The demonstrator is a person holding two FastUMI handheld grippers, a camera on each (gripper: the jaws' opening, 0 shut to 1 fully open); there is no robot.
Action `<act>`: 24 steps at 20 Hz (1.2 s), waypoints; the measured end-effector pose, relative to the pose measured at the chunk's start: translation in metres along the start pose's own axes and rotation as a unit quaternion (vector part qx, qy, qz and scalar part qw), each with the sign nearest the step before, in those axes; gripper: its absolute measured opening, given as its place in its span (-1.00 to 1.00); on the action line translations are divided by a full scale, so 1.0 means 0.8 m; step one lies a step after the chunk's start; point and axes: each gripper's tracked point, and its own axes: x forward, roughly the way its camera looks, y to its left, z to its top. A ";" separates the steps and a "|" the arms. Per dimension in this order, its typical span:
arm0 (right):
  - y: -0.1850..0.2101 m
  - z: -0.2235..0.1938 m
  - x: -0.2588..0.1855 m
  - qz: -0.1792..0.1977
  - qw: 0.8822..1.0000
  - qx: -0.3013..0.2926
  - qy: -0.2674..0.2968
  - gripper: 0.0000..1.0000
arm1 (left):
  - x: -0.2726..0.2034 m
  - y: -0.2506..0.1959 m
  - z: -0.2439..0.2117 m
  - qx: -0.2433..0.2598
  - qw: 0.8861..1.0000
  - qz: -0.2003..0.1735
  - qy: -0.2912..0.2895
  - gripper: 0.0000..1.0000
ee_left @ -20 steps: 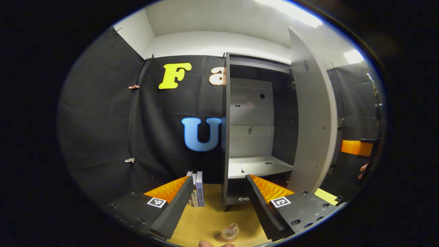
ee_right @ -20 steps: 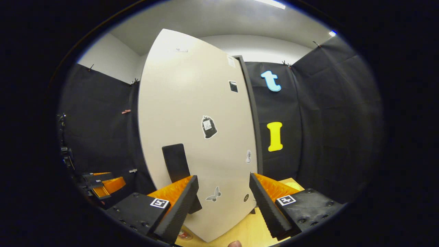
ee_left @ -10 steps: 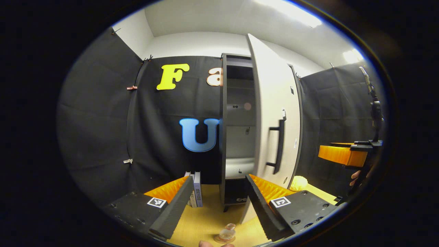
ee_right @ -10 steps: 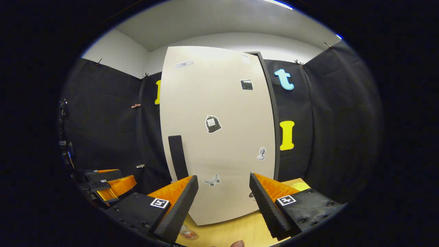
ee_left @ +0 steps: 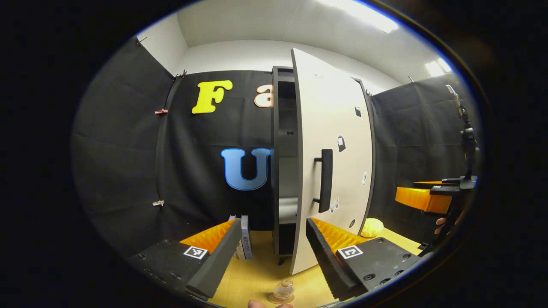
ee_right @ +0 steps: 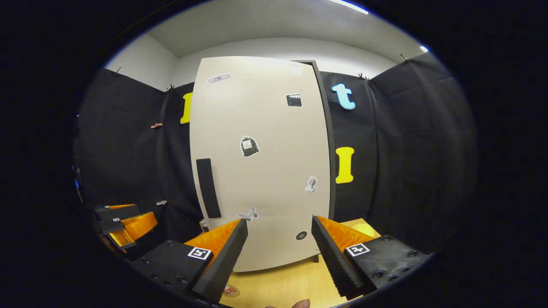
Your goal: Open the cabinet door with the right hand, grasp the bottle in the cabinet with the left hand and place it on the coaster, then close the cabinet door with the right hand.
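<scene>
In the left gripper view, the left gripper (ee_left: pixel 270 252) sits at the bottom of the frame with its jaws spread and nothing between them. Just below the gap, at the bottom centre, the clear bottle (ee_left: pixel 284 290) stands on the coaster (ee_left: pixel 274 298) on the wooden table (ee_left: pixel 257 273). Above it, at centre frame, the cabinet door (ee_left: pixel 336 128) stands ajar — a narrow dark slot shows along its left edge, and its black handle (ee_left: pixel 325 179) faces the camera. In the right gripper view, the right gripper (ee_right: pixel 278 252), likewise released and empty, points at the door from the bottom of the frame — not touching it.
</scene>
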 end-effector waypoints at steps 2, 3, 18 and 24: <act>-0.003 -0.003 -0.001 -0.006 1.000 -0.012 0.000 0.95 | 0.001 -0.001 0.001 0.001 1.000 0.000 -0.001 0.89; -0.004 -0.004 -0.003 -0.009 1.000 -0.016 -0.001 0.96 | 0.002 -0.002 0.003 0.001 1.000 -0.001 -0.001 0.89; -0.016 -0.014 -0.022 -0.028 0.999 -0.038 -0.010 0.95 | -0.003 -0.002 0.001 0.001 1.000 0.005 -0.002 0.89; -0.021 -0.013 -0.033 -0.029 0.999 -0.035 -0.011 0.95 | -0.006 -0.006 0.003 -0.002 1.000 0.000 -0.003 0.89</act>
